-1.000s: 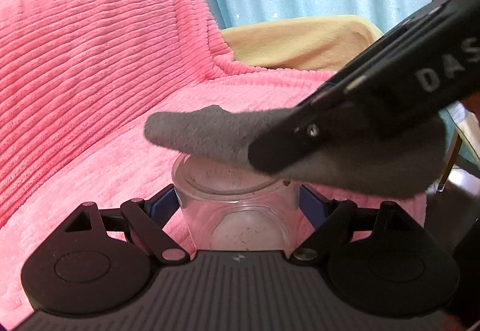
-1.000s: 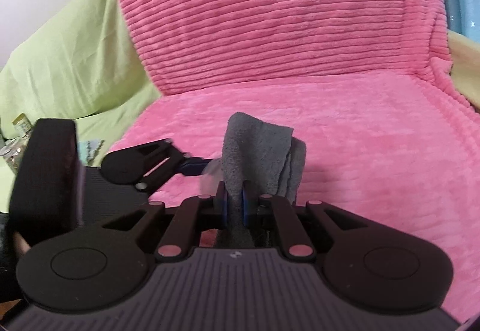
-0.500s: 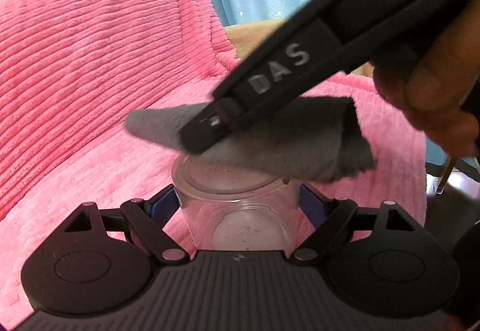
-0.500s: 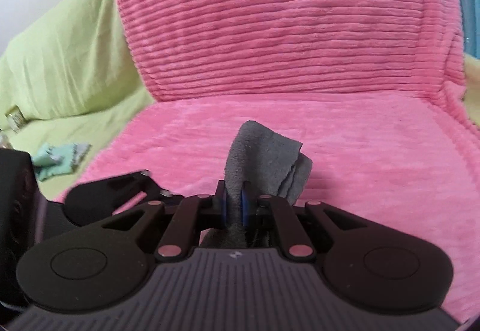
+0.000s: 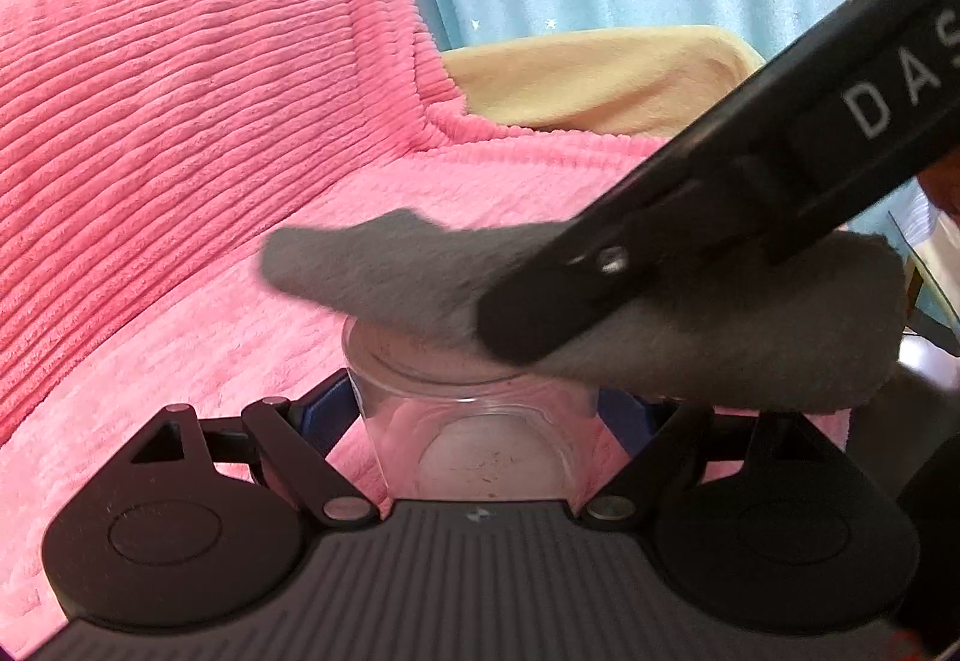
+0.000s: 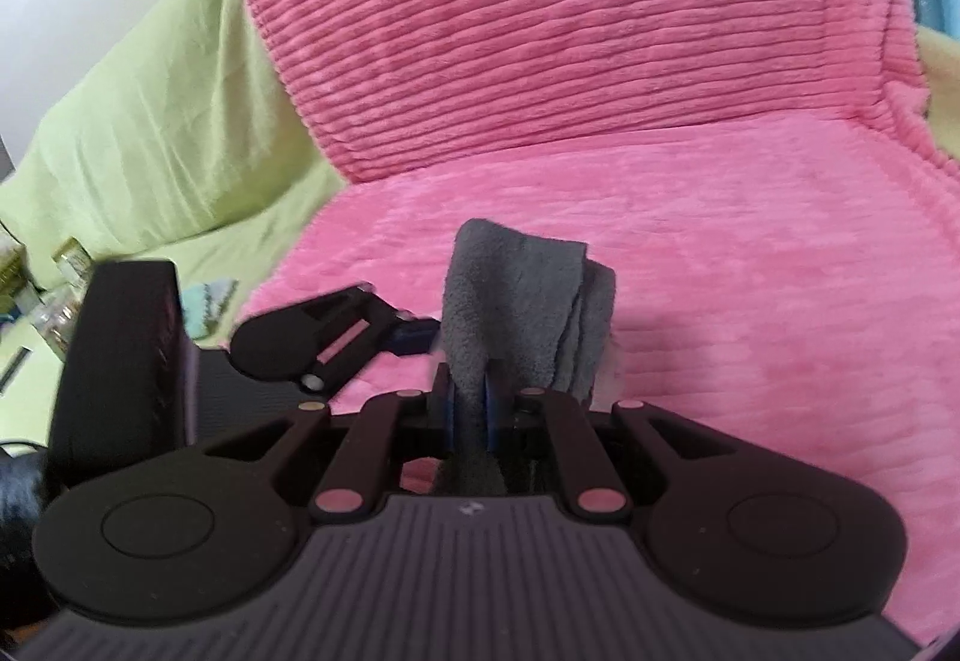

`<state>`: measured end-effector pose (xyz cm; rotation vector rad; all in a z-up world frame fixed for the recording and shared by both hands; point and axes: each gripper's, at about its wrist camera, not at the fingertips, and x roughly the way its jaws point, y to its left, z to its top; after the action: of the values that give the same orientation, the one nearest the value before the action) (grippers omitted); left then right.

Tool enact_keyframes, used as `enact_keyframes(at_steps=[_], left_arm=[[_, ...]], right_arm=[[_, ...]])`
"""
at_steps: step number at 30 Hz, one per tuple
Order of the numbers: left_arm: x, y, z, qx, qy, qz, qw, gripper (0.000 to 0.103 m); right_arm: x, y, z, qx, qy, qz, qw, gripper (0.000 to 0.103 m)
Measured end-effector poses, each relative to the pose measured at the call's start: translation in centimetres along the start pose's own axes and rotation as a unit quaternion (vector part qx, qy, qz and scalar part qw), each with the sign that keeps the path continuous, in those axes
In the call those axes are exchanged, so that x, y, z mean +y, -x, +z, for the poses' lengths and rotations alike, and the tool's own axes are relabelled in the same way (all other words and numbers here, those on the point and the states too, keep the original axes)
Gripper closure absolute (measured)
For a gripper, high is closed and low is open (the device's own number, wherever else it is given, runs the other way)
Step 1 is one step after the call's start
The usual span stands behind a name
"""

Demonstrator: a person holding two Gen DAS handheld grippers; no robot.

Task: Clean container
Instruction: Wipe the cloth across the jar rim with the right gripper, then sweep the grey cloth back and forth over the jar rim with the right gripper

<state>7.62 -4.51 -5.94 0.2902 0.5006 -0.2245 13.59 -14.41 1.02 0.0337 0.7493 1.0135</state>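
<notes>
A pink blanket [image 5: 180,169] is covering the couch, with a green cover [image 6: 162,139] lying beside it. The right gripper [image 6: 474,409] is pinching a grey cloth [image 5: 690,325] between narrow jaws, and the cloth is lying across the mouth of the jar [image 5: 480,427]. The left gripper [image 5: 480,409] is clamping the clear jar upright above the blanket.
</notes>
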Motion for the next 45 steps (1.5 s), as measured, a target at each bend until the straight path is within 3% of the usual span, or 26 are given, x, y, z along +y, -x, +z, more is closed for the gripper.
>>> enact_keyframes(at_steps=[6, 12, 17, 23, 30, 37, 45], left_arm=[[0.2, 0.1, -0.1, 0.001, 0.005, -0.001, 1.0000, 0.018], [0.1, 0.3, -0.2, 0.000, 0.008, -0.004, 1.0000, 0.018], [-0.1, 0.5, -0.3, -0.001, 0.003, -0.004, 1.0000, 0.018], [-0.3, 0.8, -0.3, -0.001, 0.002, -0.002, 1.0000, 0.018], [-0.2, 0.4, -0.1, 0.002, 0.003, 0.000, 1.0000, 0.018], [-0.1, 0.5, -0.1, 0.005, 0.015, 0.005, 0.9999, 0.018], [-0.7, 0.8, -0.1, 0.004, 0.010, 0.005, 0.9999, 0.018]], right_arm=[[0.5, -2.2, 1.3, -0.014, 0.000, 0.010, 1.000, 0.096], [-1.0, -2.8, 2.3, -0.024, 0.018, -0.038, 0.999, 0.097], [-1.3, -1.1, 1.3, -0.010, 0.025, -0.061, 0.998, 0.096], [0.1, 0.8, -0.1, 0.003, 0.021, -0.044, 0.999, 0.096], [2.0, -1.0, 0.2, -0.005, 0.035, -0.013, 0.999, 0.096], [1.4, -3.3, 1.7, -0.017, 0.062, -0.039, 0.997, 0.097], [-0.5, -1.3, 0.8, -0.016, 0.037, -0.066, 0.997, 0.096]])
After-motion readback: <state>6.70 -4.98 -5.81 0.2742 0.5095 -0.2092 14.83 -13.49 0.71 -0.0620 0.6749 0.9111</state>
